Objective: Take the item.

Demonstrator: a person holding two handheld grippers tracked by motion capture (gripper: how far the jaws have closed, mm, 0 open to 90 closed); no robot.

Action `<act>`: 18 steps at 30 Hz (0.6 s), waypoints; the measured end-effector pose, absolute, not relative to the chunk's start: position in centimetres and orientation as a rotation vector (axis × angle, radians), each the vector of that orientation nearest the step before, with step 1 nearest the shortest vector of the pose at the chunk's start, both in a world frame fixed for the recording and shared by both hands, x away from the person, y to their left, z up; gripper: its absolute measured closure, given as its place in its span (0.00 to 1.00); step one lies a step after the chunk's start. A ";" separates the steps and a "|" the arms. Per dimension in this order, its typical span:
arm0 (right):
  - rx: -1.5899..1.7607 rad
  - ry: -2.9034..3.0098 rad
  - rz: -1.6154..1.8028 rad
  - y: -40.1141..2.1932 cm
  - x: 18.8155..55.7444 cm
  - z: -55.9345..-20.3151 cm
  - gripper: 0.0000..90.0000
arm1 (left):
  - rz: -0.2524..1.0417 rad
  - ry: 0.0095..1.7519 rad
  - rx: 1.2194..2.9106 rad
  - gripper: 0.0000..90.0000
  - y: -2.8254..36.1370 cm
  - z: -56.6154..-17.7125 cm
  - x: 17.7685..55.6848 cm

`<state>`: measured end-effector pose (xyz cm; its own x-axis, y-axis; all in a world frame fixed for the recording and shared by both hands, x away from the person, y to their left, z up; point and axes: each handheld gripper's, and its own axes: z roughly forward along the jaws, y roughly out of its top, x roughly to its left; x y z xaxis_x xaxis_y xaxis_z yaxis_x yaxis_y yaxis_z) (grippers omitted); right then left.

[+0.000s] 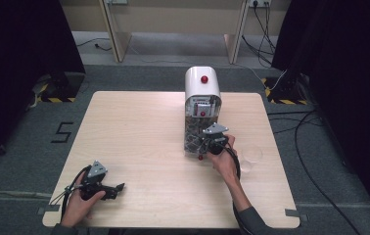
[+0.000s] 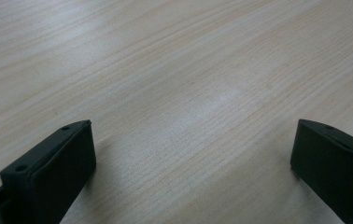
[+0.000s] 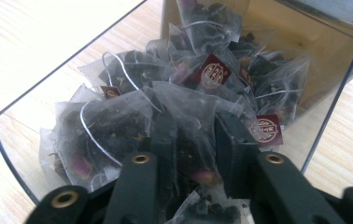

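Observation:
A white-topped dispenser with a red knob stands at the middle of the table. Its clear front bin holds several mesh tea bags with dark red tags. My right gripper reaches down into that bin and is shut on one tea bag, which is pinched between the two black jaws. In the high view the right gripper sits at the dispenser's front base. My left gripper rests near the table's front left, open, with bare wood between its fingers.
A clear plastic cup stands on the wooden table just right of my right hand. Cables lie on the floor to the right. Dark curtains hang on both sides.

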<state>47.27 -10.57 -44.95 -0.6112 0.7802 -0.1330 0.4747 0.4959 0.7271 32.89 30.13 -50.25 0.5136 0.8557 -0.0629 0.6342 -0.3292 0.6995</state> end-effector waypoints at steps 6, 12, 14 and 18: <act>0.991 2.265 0.972 -10.9 47.0 -44.0 0.87 | 0.419 1.211 2.077 0.00 30.1 -50.3 32.9; 0.981 2.205 1.038 -11.6 46.3 -42.0 0.87 | 0.419 1.211 2.076 0.00 30.1 -50.3 32.9; 0.977 2.181 1.065 -11.9 46.1 -41.4 0.87 | 0.418 1.211 2.077 0.00 30.1 -50.3 32.9; 0.984 2.148 1.128 -12.5 45.7 -40.4 0.87 | 0.419 1.211 2.077 0.00 30.1 -50.2 32.9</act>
